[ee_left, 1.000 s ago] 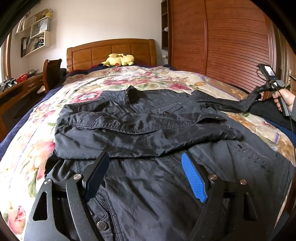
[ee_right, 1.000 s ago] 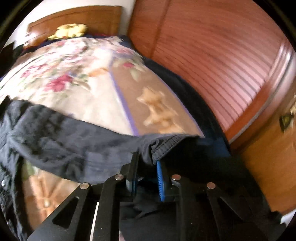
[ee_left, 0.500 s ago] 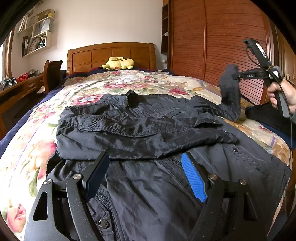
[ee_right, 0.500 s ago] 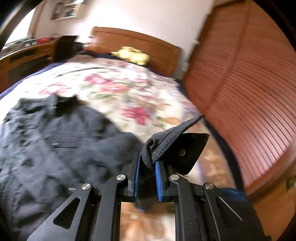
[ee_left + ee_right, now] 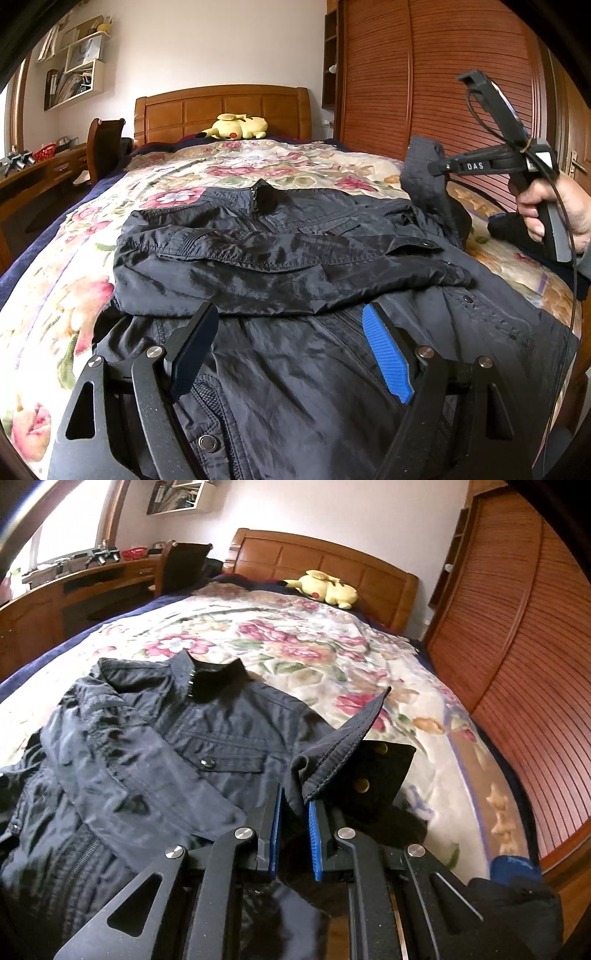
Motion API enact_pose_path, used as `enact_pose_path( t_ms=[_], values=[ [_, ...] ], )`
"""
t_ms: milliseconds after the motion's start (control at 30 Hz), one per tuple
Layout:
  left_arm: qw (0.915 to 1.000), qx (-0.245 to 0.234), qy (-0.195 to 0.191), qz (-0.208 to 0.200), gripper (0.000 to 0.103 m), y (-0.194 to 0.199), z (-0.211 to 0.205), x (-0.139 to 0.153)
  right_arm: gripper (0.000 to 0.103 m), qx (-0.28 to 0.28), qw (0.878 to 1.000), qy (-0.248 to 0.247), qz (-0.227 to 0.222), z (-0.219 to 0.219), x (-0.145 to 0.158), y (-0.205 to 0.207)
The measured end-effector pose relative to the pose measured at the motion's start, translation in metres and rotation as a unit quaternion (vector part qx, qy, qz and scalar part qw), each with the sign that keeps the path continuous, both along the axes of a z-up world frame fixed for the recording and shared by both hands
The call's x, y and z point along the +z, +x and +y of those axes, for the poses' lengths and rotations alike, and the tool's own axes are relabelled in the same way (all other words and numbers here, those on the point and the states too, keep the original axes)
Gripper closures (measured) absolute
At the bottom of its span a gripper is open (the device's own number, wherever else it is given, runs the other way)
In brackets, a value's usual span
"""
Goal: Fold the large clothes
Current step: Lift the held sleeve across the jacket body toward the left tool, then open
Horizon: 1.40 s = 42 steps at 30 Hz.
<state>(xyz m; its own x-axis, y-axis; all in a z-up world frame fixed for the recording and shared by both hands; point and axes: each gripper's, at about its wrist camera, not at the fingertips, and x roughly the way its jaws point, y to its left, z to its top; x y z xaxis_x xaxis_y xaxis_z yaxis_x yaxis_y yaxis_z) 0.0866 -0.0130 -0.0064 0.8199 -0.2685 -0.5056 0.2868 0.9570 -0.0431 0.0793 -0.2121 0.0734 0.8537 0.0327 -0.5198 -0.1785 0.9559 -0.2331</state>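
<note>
Biggest change first: the jacket [image 5: 295, 266] lies spread on the bed [image 5: 258, 166] as it did a second ago, collar [image 5: 212, 677] toward the headboard [image 5: 221, 107], hem under my left gripper [image 5: 291, 350]. What moved is its right sleeve [image 5: 430, 184]. A second ago it trailed flat toward the bed's edge by the wardrobe [image 5: 443, 74]; now I've got it lifted off the quilt and swung in toward the jacket body. The other sleeve [image 5: 240, 251] already lies folded across the chest, so by my read this is the second sleeve fold, mid-carry, not yet laid down. Long axis of the jacket runs straight ahead of the left gripper, hem near, collar far. From the right gripper [image 5: 295, 827] it runs ahead and to the left, collar at the far end. Sleeve's own axis now stands up from the shoulder to the cuff [image 5: 347, 742], no longer along the bed. Right gripper: jaws narrow, clamped on the cuff, which sticks up just ahead of the pads [image 5: 275, 830]; cuff snaps visible on the flap to the right. Left gripper: jaws wide, nothing between them, parked just above the lower front panel; can't tell if the fingertips touch the fabric. Next I'd expect to lay the cuff across the chest, over the first sleeve.
</note>
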Motion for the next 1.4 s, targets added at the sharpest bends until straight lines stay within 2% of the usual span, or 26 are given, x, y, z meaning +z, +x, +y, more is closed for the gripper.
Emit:
enact_pose_path(
  t_ms=[133,533,733,833,1233,1400],
  values=[
    [1.0000,0.000,0.000,0.000,0.022,0.000,0.001,0.000,0.090,0.021,1.000,0.005,-0.010,0.014,0.017,-0.008],
    [0.9998,0.003,-0.018,0.006,0.022,-0.002,0.012,0.001,0.091,0.078,0.996,0.011,-0.038,0.063,0.041,-0.023],
    [0.9998,0.003,-0.018,0.006,0.022,-0.004,0.016,0.001,0.091,0.109,0.992,0.022,-0.061,0.090,0.063,-0.029],
    [0.9997,0.003,-0.023,0.011,0.022,-0.003,0.020,0.000,0.091,0.132,0.989,0.018,-0.065,0.108,0.064,-0.033],
    [0.9994,0.023,-0.025,0.008,0.022,-0.012,0.051,0.004,0.091,0.193,0.980,0.039,-0.033,0.145,0.048,-0.029],
    [0.9991,0.027,-0.032,0.008,0.022,-0.015,0.062,0.005,0.091,0.217,0.975,0.048,-0.021,0.150,0.053,-0.028]
  ],
)
